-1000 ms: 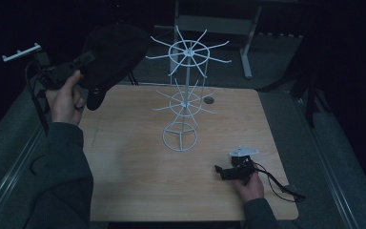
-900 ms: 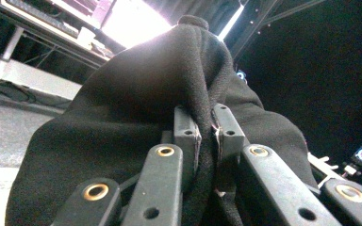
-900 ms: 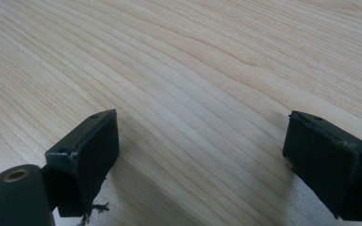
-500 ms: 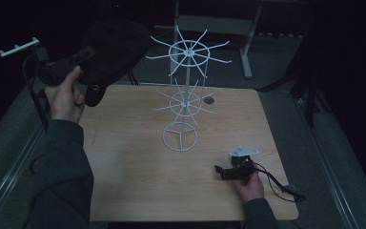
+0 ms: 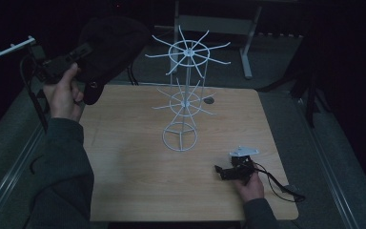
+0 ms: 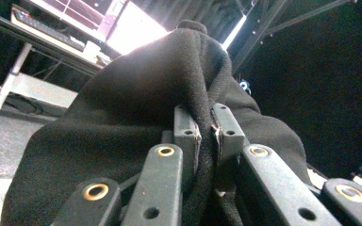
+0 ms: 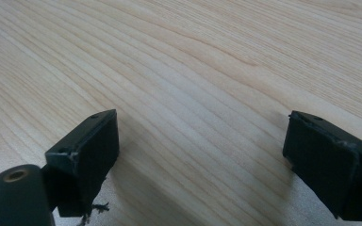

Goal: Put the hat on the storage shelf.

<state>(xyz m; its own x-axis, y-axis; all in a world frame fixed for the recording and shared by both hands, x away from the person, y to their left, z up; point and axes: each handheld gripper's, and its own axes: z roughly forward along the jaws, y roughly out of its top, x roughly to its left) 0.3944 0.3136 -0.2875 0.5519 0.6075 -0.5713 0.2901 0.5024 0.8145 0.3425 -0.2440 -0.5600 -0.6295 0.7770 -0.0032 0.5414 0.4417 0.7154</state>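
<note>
My left gripper (image 6: 202, 136) has its jaws clamped on the black hat (image 5: 109, 47), held up left of the rack (image 5: 186, 95); I'd guess hanging it remains. My right gripper (image 5: 236, 169) rests on the table (image 5: 124, 181), jaws apart

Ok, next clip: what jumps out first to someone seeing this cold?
The white wire rack standing mid-table, its spoked arms bare. Then the black cloth held up off the table's far-left corner, pinched in the shut left gripper. The right gripper rests open on the wooden table, near-right.
</note>
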